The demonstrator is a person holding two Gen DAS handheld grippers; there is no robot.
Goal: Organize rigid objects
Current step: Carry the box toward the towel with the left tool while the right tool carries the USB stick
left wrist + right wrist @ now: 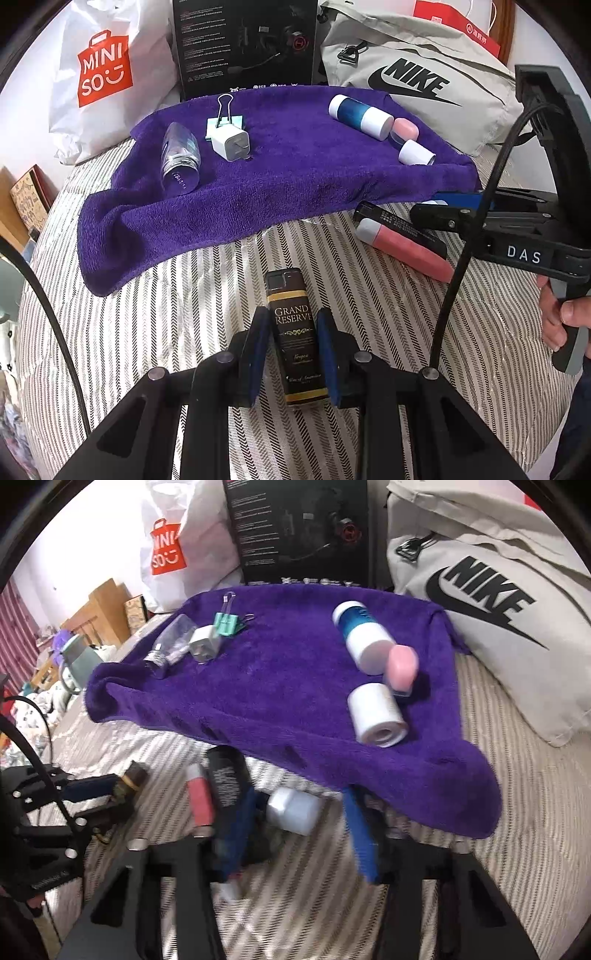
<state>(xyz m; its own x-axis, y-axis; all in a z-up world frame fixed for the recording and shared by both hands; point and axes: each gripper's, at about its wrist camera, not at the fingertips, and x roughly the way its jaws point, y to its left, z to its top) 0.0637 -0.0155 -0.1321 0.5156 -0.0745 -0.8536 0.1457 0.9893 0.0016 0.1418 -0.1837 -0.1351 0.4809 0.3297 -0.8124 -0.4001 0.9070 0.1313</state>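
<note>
My left gripper (293,317) is shut on a brown "Grand Reserve" bottle (293,332), which lies on the striped bedcover (147,332). It also shows at the left of the right wrist view as the left gripper (92,790) with the brown bottle (131,775). My right gripper (299,830) is open at the towel's near edge, with a small white bottle (295,810) lying between its blue fingers (360,834). A pink tube (199,797) and a black tube (225,779) lie just left of it. The purple towel (277,177) carries a clear bottle (181,158), a white charger (231,142), a teal binder clip (223,118), a blue-and-white bottle (360,114), a pink cap (404,127) and a white cylinder (415,153).
Behind the towel stand a white Miniso bag (103,74), a black headset box (247,44) and a grey Nike bag (417,77). A hand (561,317) holds the right gripper's handle. Furniture and clutter lie off the bed's left edge (74,646).
</note>
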